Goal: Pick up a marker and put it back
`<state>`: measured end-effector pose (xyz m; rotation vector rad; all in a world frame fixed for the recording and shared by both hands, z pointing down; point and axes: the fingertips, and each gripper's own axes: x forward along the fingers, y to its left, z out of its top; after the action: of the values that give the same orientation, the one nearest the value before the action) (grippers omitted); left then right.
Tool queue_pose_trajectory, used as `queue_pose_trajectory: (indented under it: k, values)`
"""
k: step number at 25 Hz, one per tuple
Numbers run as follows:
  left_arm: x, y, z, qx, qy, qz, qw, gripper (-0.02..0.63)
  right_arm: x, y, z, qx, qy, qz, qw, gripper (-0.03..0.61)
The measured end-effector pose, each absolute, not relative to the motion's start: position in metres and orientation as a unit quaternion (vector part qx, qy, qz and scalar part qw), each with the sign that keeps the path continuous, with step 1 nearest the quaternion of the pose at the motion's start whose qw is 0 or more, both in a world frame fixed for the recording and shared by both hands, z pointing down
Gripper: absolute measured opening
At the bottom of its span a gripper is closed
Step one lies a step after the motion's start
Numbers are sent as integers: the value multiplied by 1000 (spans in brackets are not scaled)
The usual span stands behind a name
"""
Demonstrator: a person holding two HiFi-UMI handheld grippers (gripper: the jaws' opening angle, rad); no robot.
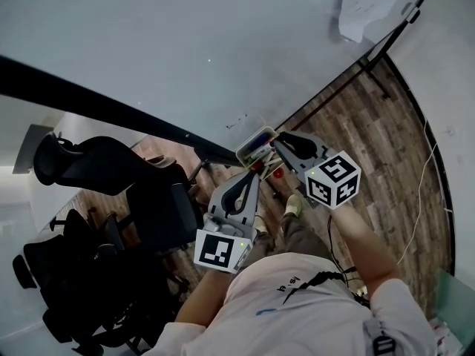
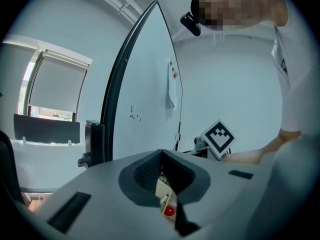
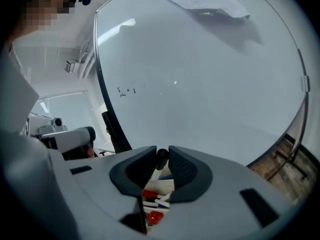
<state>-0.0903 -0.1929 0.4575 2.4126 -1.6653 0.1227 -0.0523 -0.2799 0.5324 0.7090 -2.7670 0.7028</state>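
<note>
A white marker box (image 1: pixel 256 145) hangs on the whiteboard's lower edge and holds several red and blue markers (image 3: pixel 150 193). My right gripper (image 3: pixel 162 153) is shut on a black-capped marker (image 3: pixel 160 162), which stands upright over that box; in the head view its tips (image 1: pixel 276 141) are at the box's right end. My left gripper (image 2: pixel 161 154) is shut with nothing between its fingers, and it hovers just below the box (image 1: pixel 256 173). A small round red thing (image 1: pixel 277 173) shows under the box between the two grippers.
The whiteboard (image 1: pixel 185 43) fills the upper part of the head view, with a paper sheet (image 1: pixel 367 6) stuck at its far right. Black office chairs (image 1: pixel 111 176) crowd the left. Wood floor (image 1: pixel 386 124) and the board's black stand leg (image 1: pixel 375 73) lie to the right.
</note>
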Motion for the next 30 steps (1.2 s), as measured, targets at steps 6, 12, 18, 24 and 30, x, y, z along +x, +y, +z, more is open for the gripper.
queue_pose_trajectory:
  k: [6, 12, 18, 24, 30]
  values:
    - [-87, -184, 450, 828, -549, 36, 107, 12, -40, -270, 492, 266, -938, 206, 79, 83]
    - [-85, -175, 429, 844, -528, 17, 97, 12, -30, -256, 444, 287, -940, 178, 54, 83]
    - [-86, -168, 401, 854, -513, -4, 90, 12, -21, -244, 392, 296, -942, 157, 24, 83]
    - [-86, -159, 364, 864, -498, -22, 74, 12, -11, -232, 333, 308, -945, 113, 3, 83]
    - [-83, -152, 332, 871, -485, -40, 64, 12, 2, -221, 286, 318, -945, 72, -17, 81]
